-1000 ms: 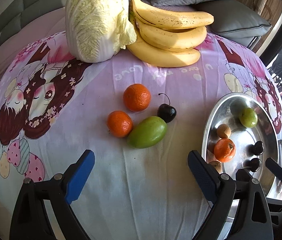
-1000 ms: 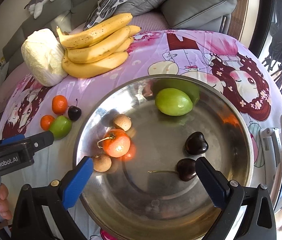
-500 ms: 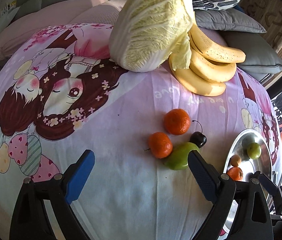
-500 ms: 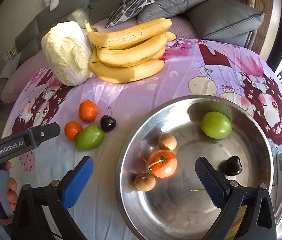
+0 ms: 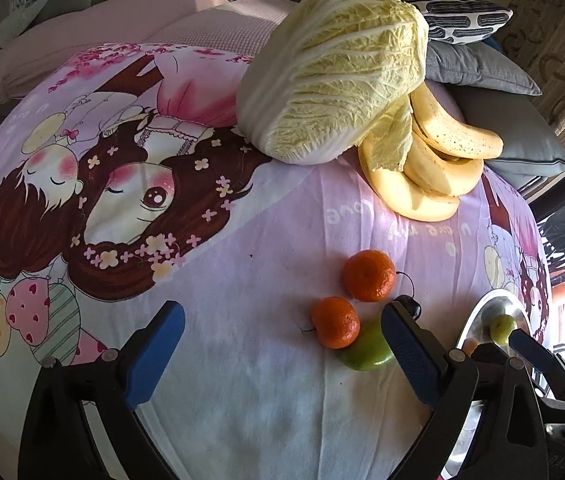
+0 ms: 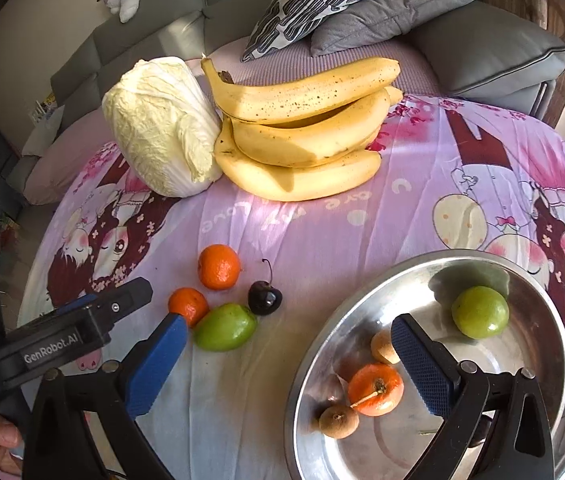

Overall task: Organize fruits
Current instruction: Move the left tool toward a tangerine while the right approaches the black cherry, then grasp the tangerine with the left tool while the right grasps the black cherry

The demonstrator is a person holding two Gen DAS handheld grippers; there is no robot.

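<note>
On the cloth lie two tangerines, a green fruit and a dark cherry. They also show in the left wrist view: tangerines and the green fruit. A steel bowl at the right holds a green fruit, a tangerine and two brown longans. My left gripper is open and empty, left of the loose fruits. My right gripper is open and empty, over the bowl's left rim.
A napa cabbage and a banana bunch lie at the back of the round table. Sofa cushions stand behind it. The left gripper's body shows at the lower left of the right wrist view.
Both grippers have swung left. The loose fruits now sit nearer the centre of the right wrist view, and the bowl has slid to the right edge in both views.
</note>
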